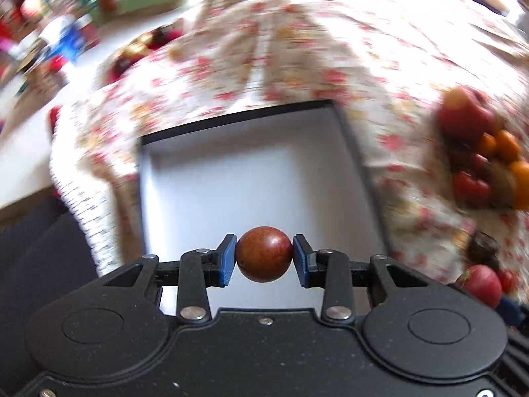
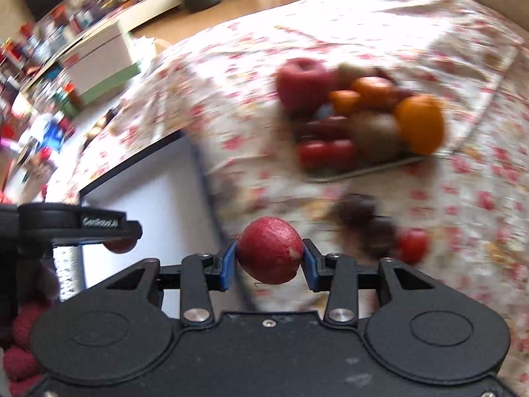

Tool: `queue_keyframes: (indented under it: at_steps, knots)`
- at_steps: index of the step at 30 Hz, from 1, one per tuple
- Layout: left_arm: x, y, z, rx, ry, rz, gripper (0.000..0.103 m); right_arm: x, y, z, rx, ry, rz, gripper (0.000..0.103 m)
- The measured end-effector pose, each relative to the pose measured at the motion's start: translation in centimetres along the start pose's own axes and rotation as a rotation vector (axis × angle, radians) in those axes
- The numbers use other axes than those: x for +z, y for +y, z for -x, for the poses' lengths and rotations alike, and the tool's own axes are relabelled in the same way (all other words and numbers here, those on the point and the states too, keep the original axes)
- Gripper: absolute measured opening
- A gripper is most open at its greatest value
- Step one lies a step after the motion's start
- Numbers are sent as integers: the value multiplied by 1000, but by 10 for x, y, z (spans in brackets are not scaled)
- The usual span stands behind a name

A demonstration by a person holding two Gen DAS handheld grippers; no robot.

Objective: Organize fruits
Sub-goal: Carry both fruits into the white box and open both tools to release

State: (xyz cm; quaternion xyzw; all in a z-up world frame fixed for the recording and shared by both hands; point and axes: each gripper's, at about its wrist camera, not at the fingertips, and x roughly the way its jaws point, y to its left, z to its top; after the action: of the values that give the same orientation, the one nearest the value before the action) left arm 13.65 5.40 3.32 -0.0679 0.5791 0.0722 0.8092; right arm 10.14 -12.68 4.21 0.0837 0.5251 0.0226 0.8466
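My left gripper (image 1: pixel 264 254) clamps a brown fruit (image 1: pixel 264 253) over the box (image 1: pixel 251 178), open at twelve o'clock; my right gripper (image 2: pixel 269 255) pinches a red fruit (image 2: pixel 269 254), box (image 2: pixel 158 198) at ten.

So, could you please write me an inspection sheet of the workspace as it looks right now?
Surface: floral cloth, wrinkled, covering the work area.
Job's things: empty white-floored box with dark rim; fruit pile of apple, oranges, tomatoes and brownish pieces on a tray; loose dark fruits and a small red fruit on the cloth.
Clutter: nothing seen on the cloth beyond the fruit.
Grippers: left gripper shut on a brown-red round fruit over the box; right gripper shut on a red fruit.
Cables: nothing seen.
Surroundings: blurred shelves, a green-and-white carton, wooden floor.
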Motion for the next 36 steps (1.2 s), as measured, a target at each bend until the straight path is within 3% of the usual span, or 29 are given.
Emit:
queue_keyframes:
  at_steps: [10,23,36]
  knots:
    - [1,59,-13,-11,41,189,45,-3,69,-53,-34,132,47,43]
    - [0,48,-16,-14,55,101,44,-10,95,-74,-75,159,107,43]
    - [-13,47,-10,-25,44,86,45,-17,80,-54,-60,132,70,43]
